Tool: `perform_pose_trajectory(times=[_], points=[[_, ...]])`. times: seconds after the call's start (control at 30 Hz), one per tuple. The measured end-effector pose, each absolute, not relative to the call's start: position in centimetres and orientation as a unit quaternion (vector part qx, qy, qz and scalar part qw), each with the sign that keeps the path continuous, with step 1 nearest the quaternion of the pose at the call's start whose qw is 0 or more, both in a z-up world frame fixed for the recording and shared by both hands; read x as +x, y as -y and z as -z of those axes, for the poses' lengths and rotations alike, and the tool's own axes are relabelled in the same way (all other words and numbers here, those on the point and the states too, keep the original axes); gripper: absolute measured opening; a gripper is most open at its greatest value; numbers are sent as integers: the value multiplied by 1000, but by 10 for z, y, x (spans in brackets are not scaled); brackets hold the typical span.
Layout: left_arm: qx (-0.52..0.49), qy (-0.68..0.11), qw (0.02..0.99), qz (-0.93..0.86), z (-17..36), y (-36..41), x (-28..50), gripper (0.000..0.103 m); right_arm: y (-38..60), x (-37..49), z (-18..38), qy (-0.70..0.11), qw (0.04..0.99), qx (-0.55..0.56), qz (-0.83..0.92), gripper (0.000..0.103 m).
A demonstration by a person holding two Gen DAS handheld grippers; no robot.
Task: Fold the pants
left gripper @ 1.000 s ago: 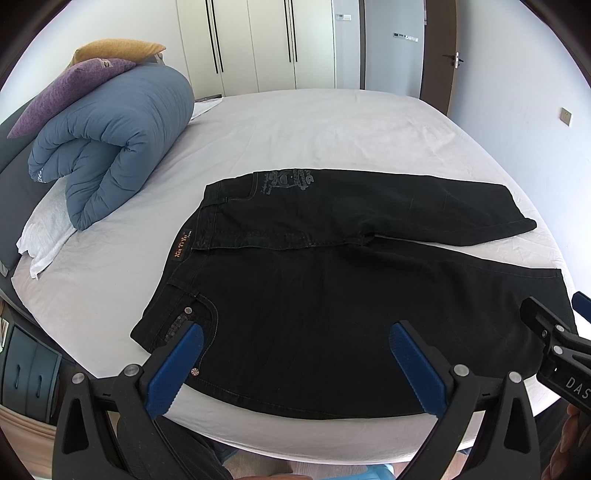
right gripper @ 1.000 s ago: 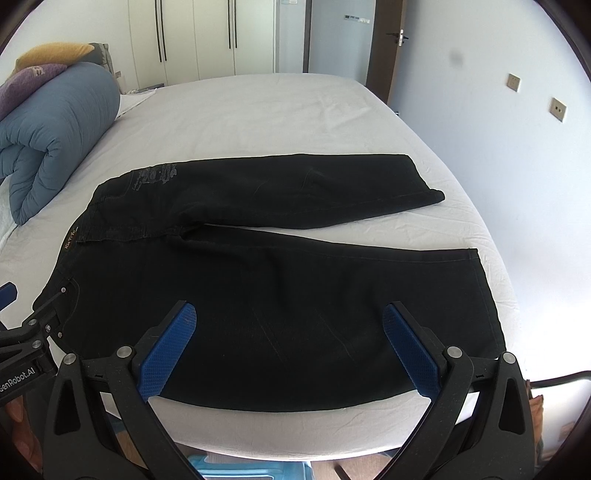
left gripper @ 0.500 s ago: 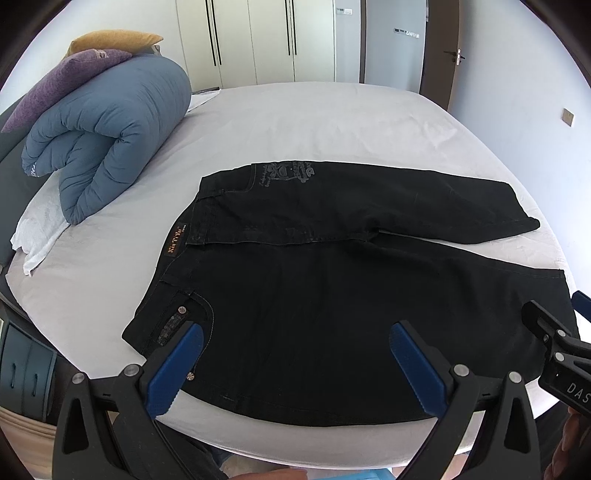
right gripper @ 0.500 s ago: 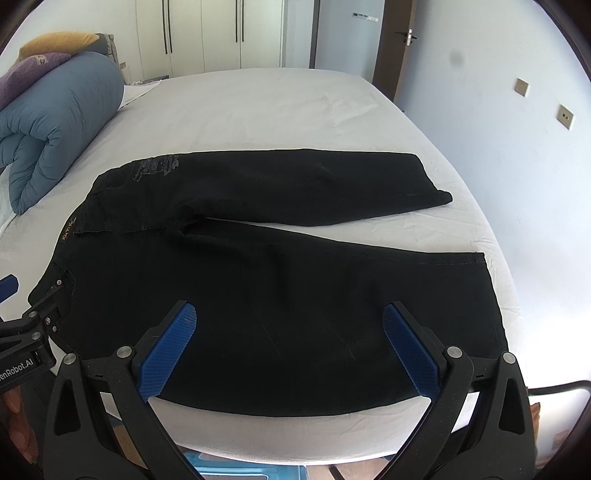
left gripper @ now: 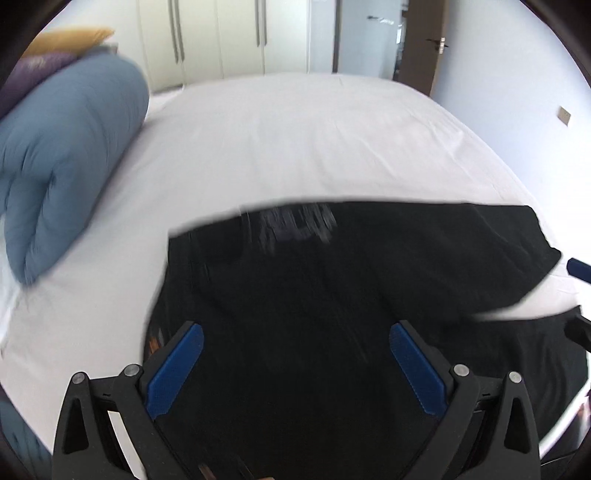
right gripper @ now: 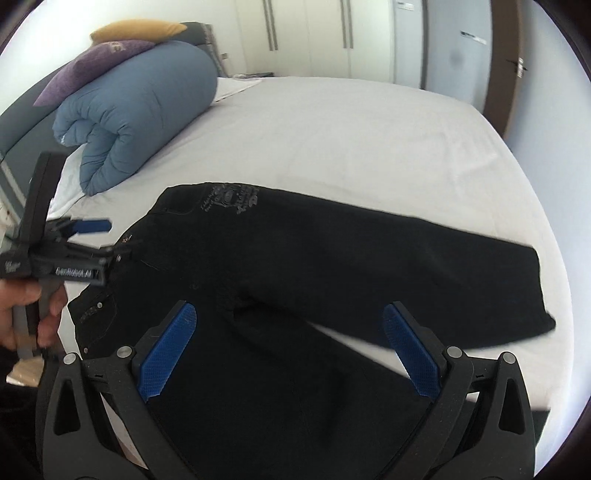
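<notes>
As before spread: both tongs (left gripper: pixel 295 369), closer to pants (left gripper: pixel 332 295).

- A bed (right gripper: pixel 332 122) with a white sheet fills the room's middle.
- Rolled blue duvet (right gripper: pixel 140 110) at its head — purple pillow (right gripper: pixel 92 66) and mustard pillow (right gripper: pixel 136 31) stacked on top.
- Cream wardrobe doors (left gripper: pixel 221 37) line the far wall.
- Brown door (left gripper: pixel 421 44) beside pale walls, evenly daylit.

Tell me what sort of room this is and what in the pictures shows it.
Most likely a bedroom. A wide bed with a white sheet fills the view, a rolled blue duvet with pillows on top sits at its head, and a tall built-in wardrobe lines the far wall. Black pants lie spread on the bed.
</notes>
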State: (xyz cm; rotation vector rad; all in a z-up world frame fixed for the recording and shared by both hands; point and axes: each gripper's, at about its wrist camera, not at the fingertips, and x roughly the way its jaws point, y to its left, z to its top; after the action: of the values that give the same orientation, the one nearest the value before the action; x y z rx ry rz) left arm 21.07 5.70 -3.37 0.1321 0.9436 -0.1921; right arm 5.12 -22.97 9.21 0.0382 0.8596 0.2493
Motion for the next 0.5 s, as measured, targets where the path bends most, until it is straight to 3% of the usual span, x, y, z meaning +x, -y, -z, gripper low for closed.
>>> perform_pose_trajectory(times=[0.1,0.33,0.4,0.5], points=[[109,-471,870,102,43,-60,274,103,229,98,-90,-408,896,-15,-174,103],[188,-518,818,164,88,-53,384,94,234,190,-62,-431,868,-58,-240,78],[204,-530,800,193,99,-48,398,93,242,204,-51,-438,861,-63,-250,78],[229,-555,766,229,119,-45,416,82,247,218,-36,-446,851,-59,-273,78]])
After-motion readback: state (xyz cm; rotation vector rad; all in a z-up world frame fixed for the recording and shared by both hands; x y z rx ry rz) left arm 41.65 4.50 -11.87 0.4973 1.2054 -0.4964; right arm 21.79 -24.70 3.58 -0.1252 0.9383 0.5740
